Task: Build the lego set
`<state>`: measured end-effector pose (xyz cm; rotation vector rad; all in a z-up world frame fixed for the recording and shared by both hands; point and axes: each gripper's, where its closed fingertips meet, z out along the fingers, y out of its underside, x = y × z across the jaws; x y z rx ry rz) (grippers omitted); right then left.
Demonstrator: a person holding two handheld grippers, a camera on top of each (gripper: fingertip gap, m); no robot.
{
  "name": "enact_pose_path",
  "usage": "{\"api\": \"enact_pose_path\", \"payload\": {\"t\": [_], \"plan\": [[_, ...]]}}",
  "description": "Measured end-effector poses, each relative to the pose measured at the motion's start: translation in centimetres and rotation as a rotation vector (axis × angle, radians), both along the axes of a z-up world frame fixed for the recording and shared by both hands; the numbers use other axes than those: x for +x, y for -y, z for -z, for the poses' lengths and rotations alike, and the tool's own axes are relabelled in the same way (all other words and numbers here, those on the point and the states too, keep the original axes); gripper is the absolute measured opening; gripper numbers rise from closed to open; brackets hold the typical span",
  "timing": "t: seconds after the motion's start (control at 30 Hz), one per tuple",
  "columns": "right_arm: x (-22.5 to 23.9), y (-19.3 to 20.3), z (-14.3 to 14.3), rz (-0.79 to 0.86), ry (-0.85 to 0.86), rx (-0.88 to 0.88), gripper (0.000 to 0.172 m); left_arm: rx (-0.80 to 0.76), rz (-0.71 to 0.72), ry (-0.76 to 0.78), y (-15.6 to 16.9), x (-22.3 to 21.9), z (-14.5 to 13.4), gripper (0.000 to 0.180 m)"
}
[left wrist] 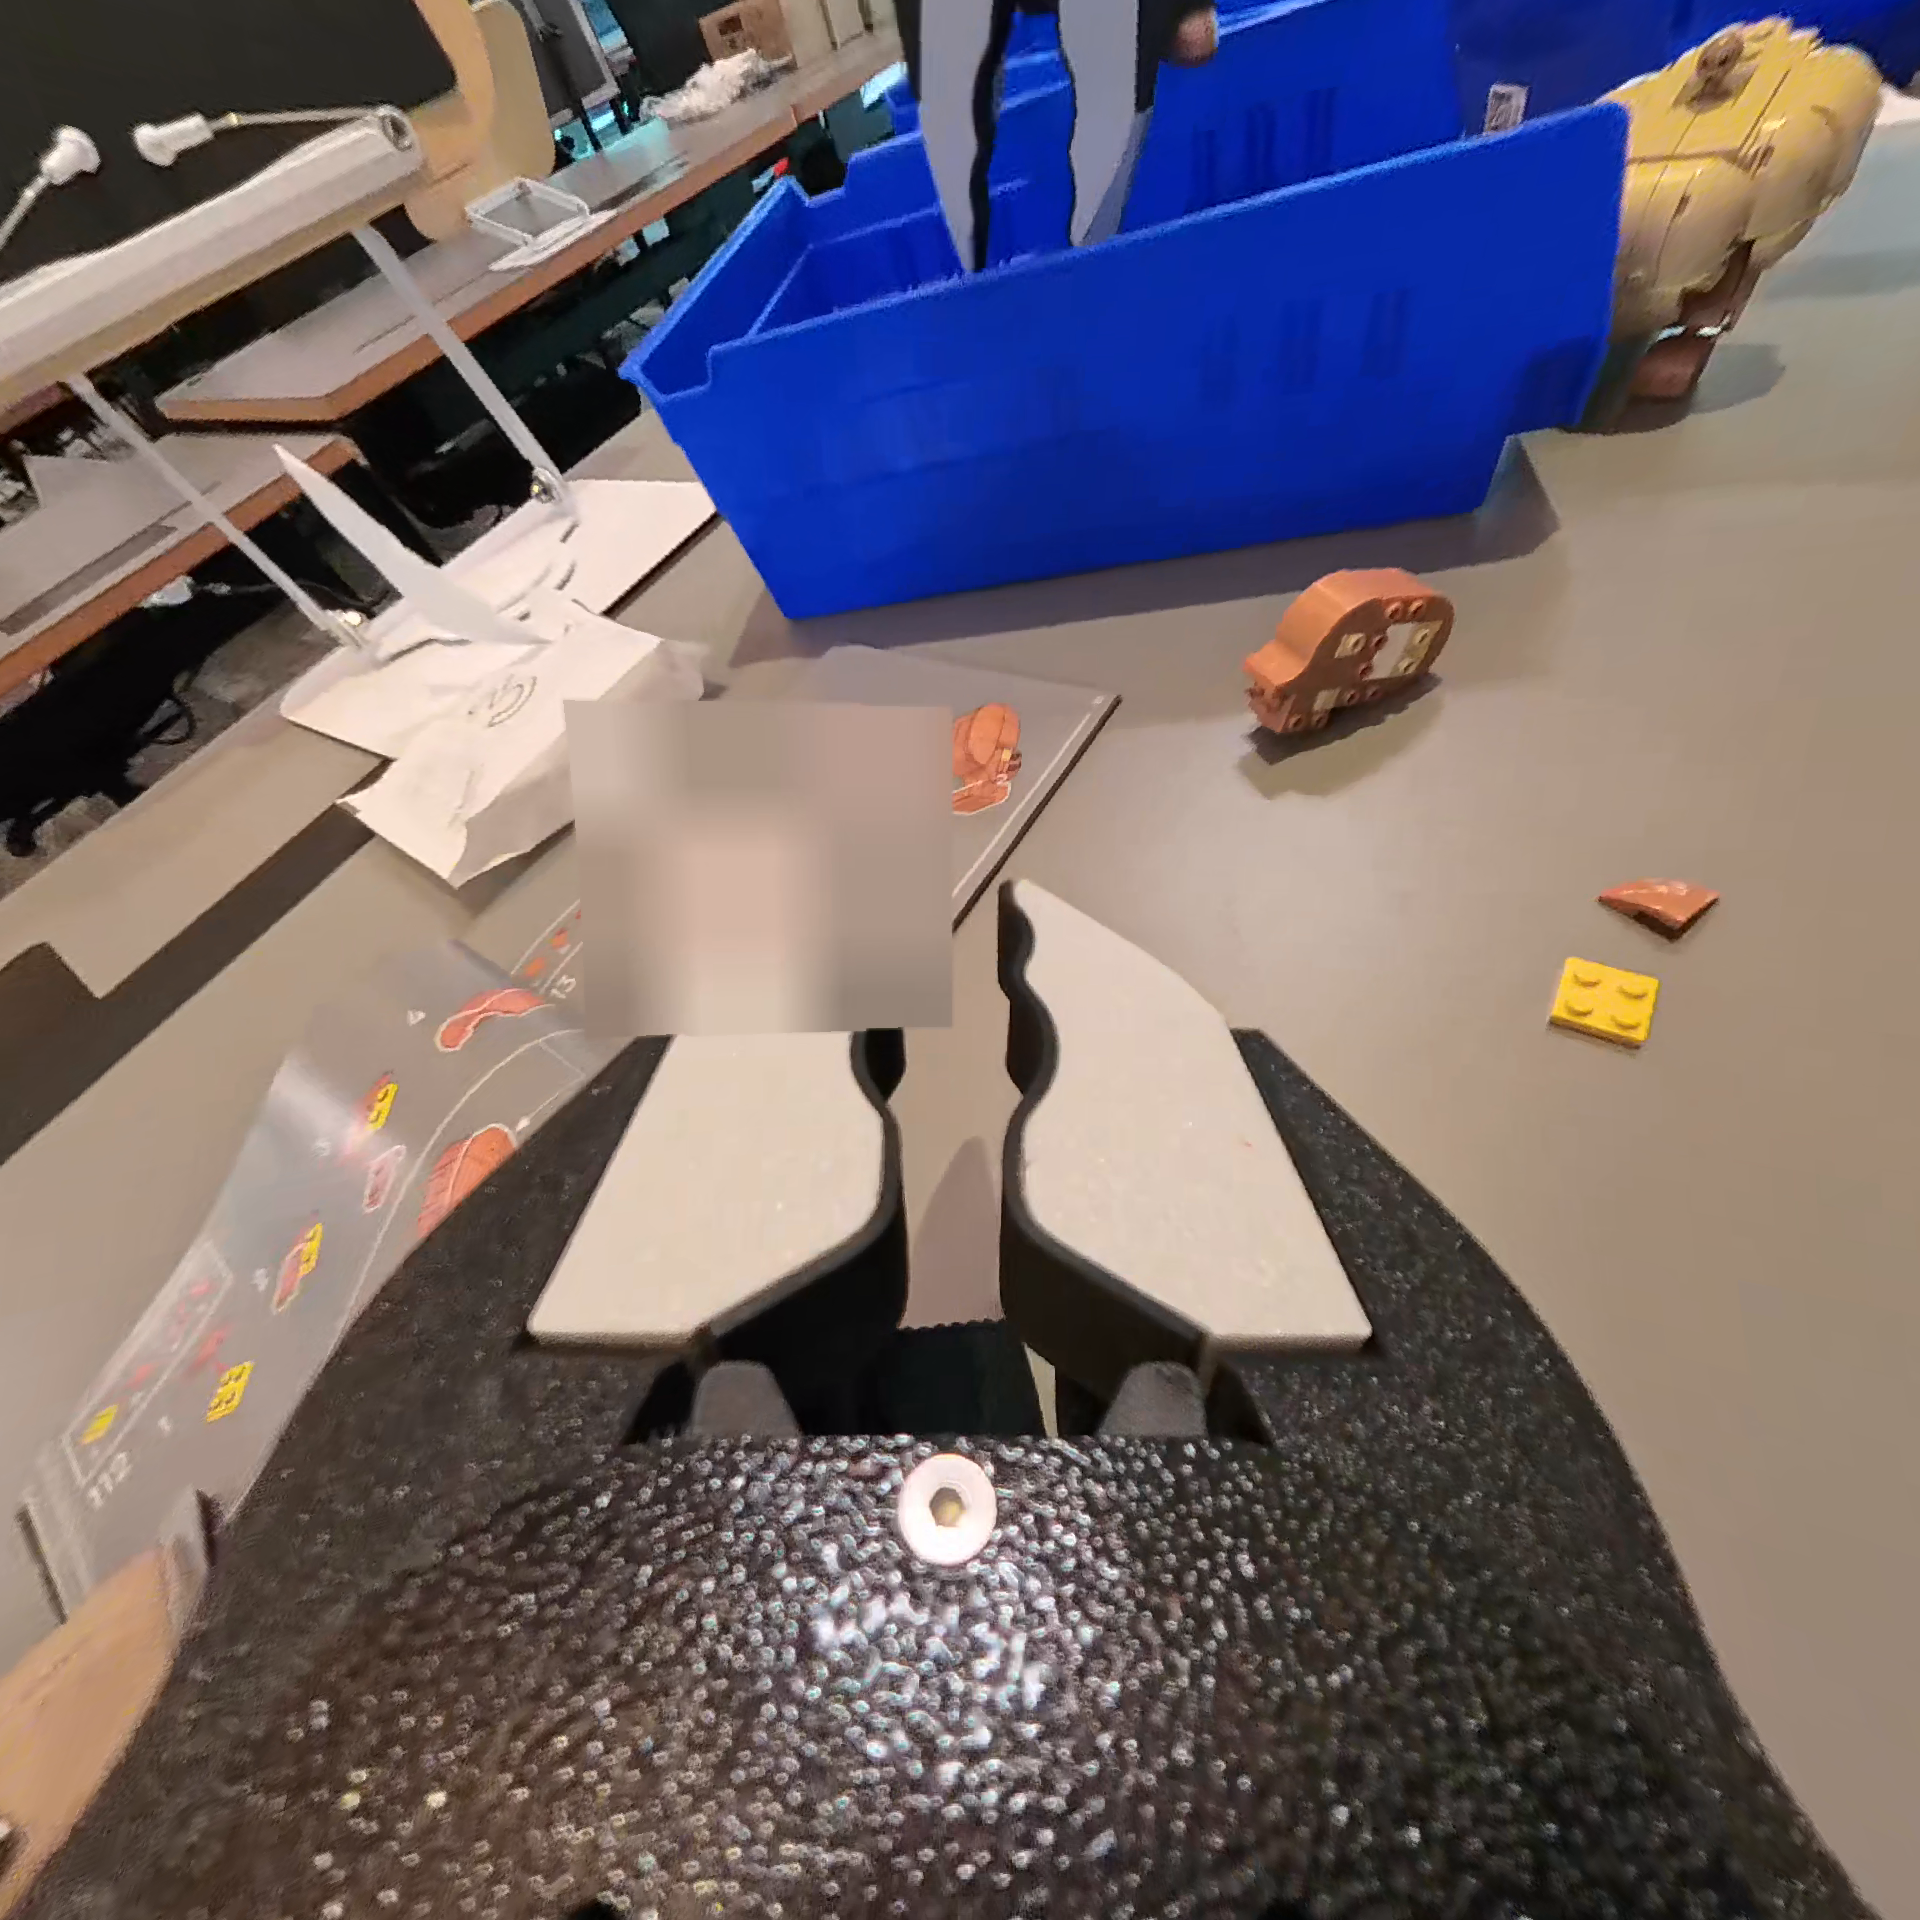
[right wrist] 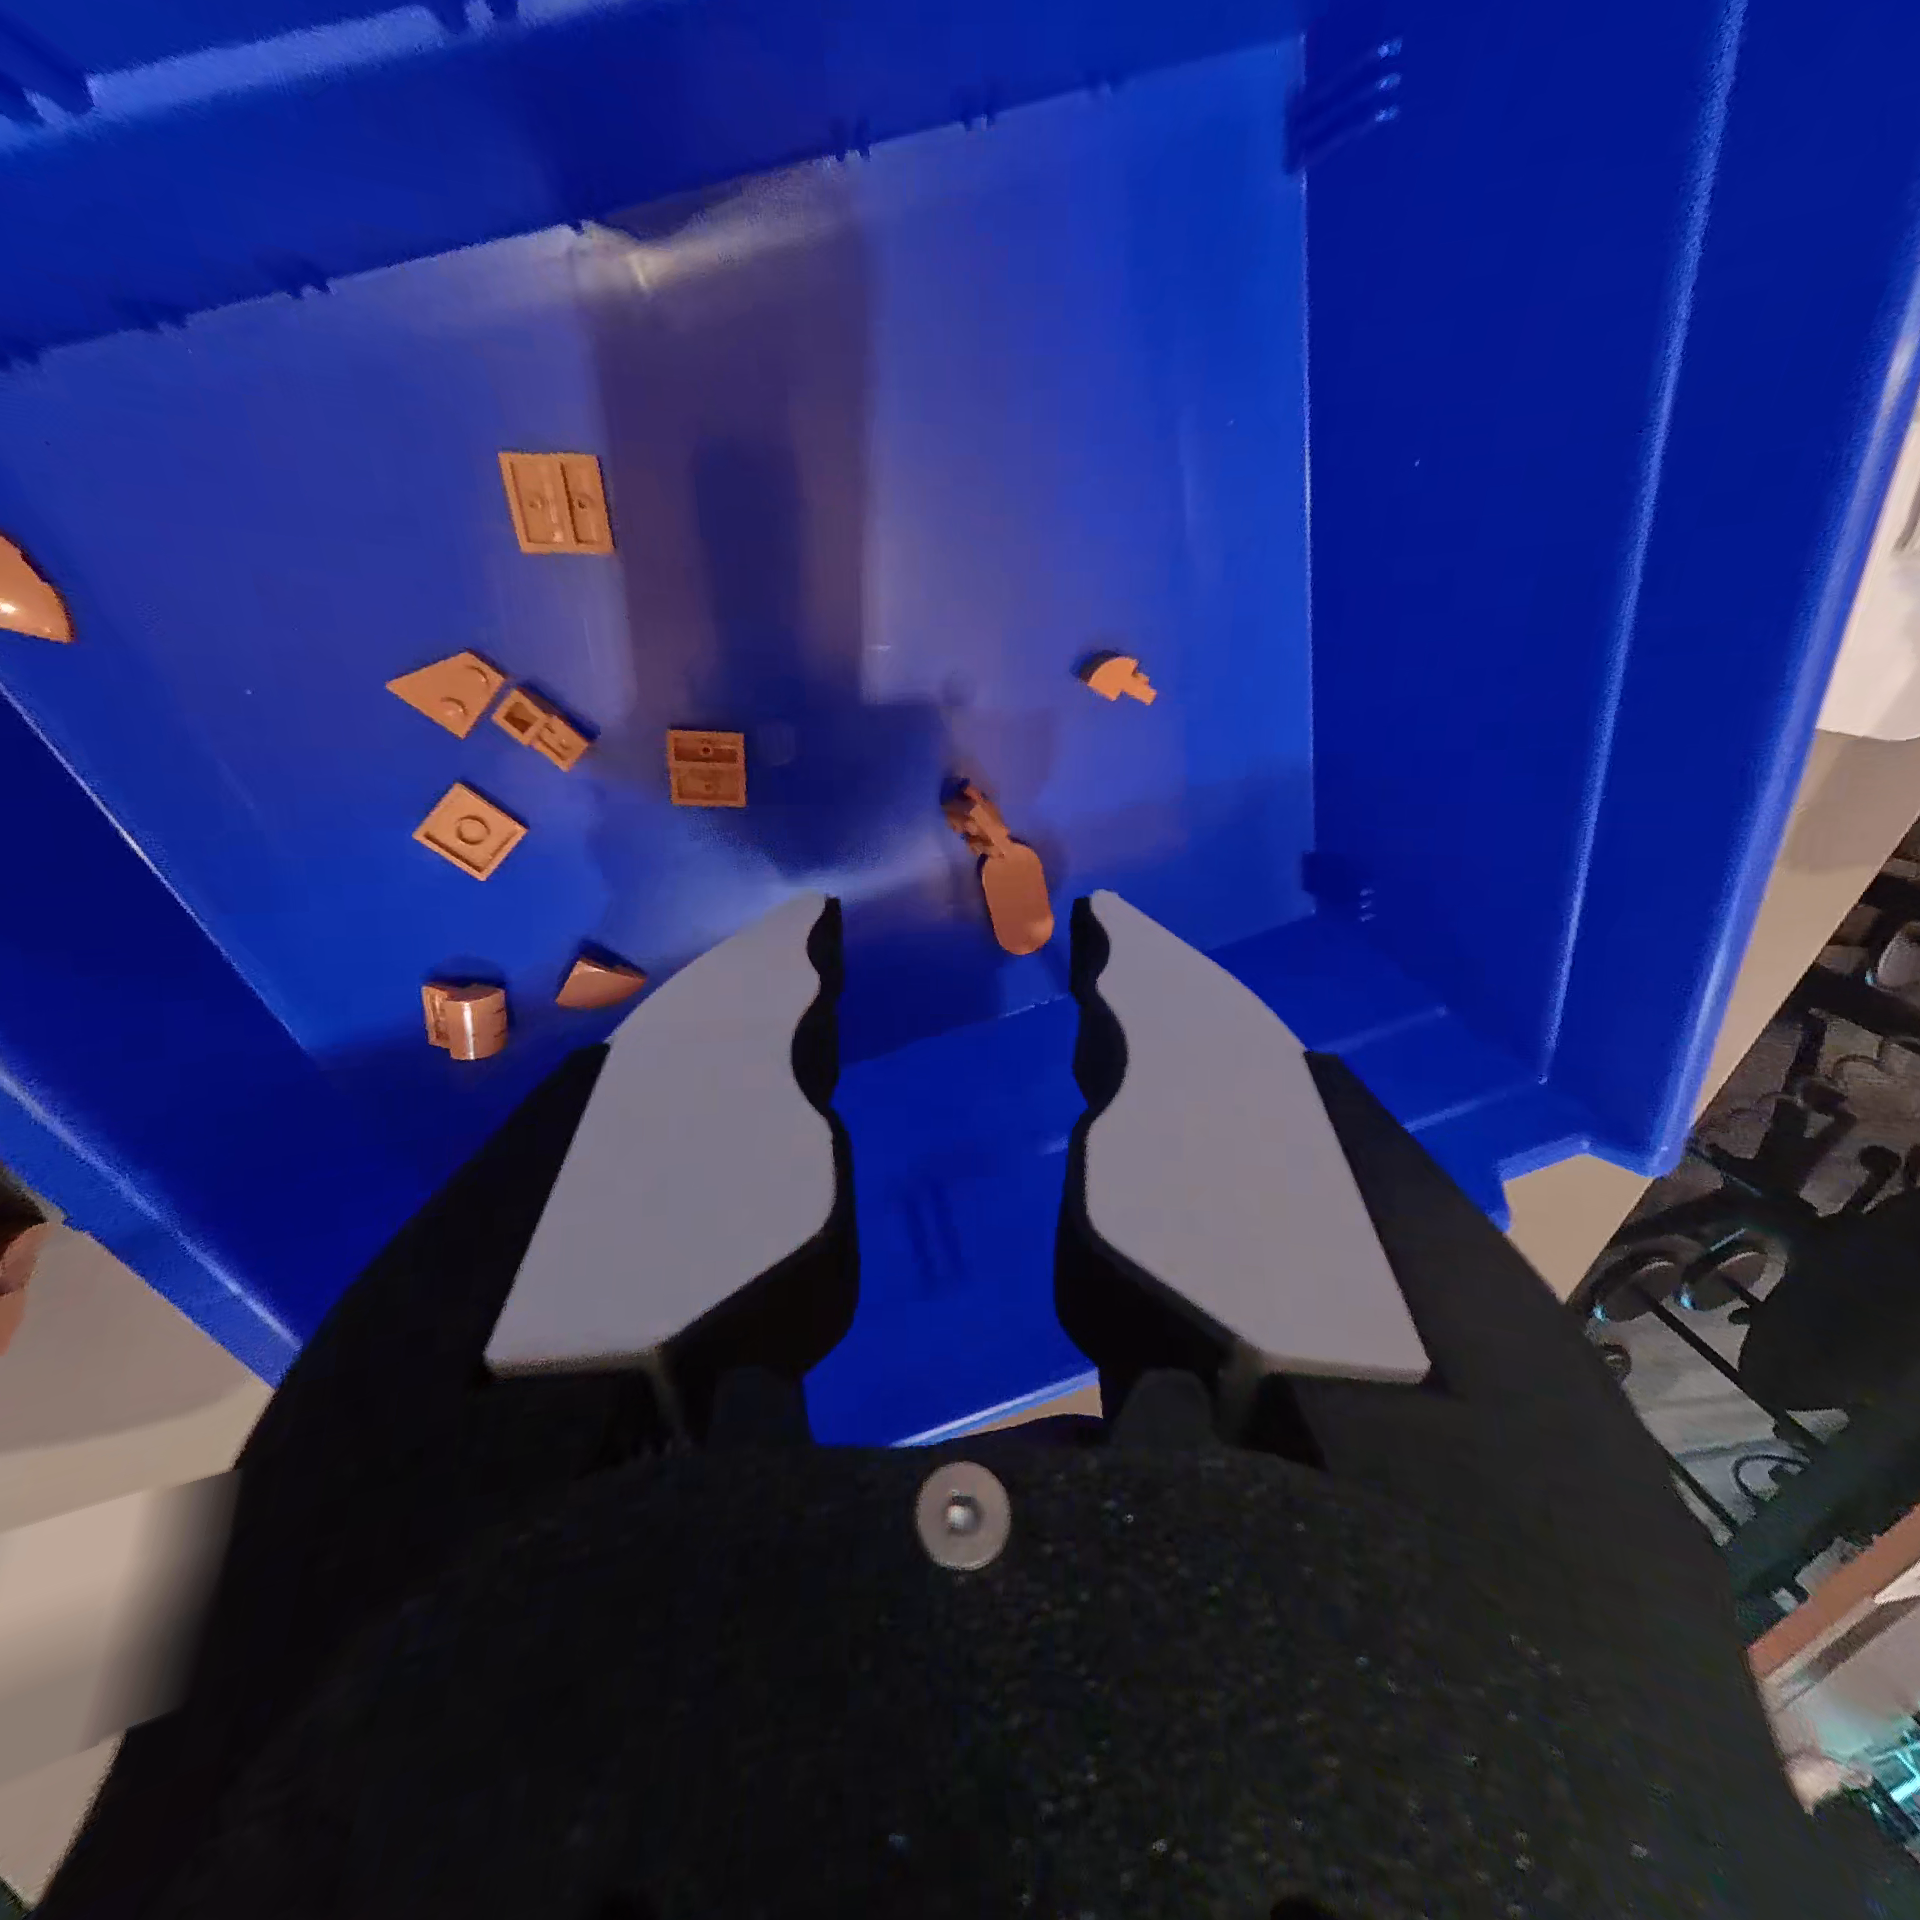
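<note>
My left gripper (left wrist: 961, 966) hovers low over a grey table (left wrist: 1351, 1039), at the edge of an open instruction booklet (left wrist: 1029, 769). Its jaws stand a little apart with bare table showing between them. A blur patch hides the left fingertip. My right gripper (right wrist: 951, 914) is open inside a blue bin (right wrist: 1455, 520). A brown rounded piece (right wrist: 1016, 904) sits just beyond its fingertips, close to the right finger (right wrist: 1143, 997), with neither pad pressing on it. The right gripper also shows in the left wrist view (left wrist: 1029, 249), pointing down into the bin (left wrist: 1143, 416).
Several brown plates and curved pieces (right wrist: 707, 767) lie on the bin floor. On the table are a brown built part (left wrist: 1351, 660), a small brown piece (left wrist: 1659, 902), a yellow plate (left wrist: 1603, 1000), a tan model (left wrist: 1725, 197) and white papers (left wrist: 488, 727). Some 35 cm of space lies between my two pairs of fingers. From the left gripper's tips to the yellow plate (left wrist: 1603, 1000) is close to 12 cm.
</note>
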<state>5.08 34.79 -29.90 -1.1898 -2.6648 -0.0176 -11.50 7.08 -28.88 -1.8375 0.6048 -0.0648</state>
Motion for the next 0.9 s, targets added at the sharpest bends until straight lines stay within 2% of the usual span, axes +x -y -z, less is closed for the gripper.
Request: {"api": "enact_pose_path", "payload": {"t": [0.17,0.4,0.53,0.7,0.77,0.9], "plan": [[0.3,-0.4,0.6,0.004,0.002,0.054,0.041,-0.003,-0.020,0.001,0.1,-0.1,-0.1,0.014],[-0.4,0.5,0.5,0.004,-0.011,0.030,0.035,0.012,-0.041,0.015,-0.1,-0.2,-0.4,0.014],[1.5,2.7,0.9,-0.019,0.020,-0.040,0.032,-0.003,-0.051,0.005,-0.2,-0.5,0.2,0.014],[4.4,5.2,1.4,-0.063,0.033,-0.026,0.032,-0.026,-0.043,0.022,-0.5,-0.4,0.8,0.014],[4.3,6.7,0.9,-0.116,-0.015,-0.022,0.032,-0.033,-0.040,0.026,-0.6,-0.2,1.0,0.014],[0.8,9.9,-2.1,-0.244,-0.221,-0.041,0.030,-0.047,-0.045,0.025,-1.0,-0.2,1.4,0.014]]}}
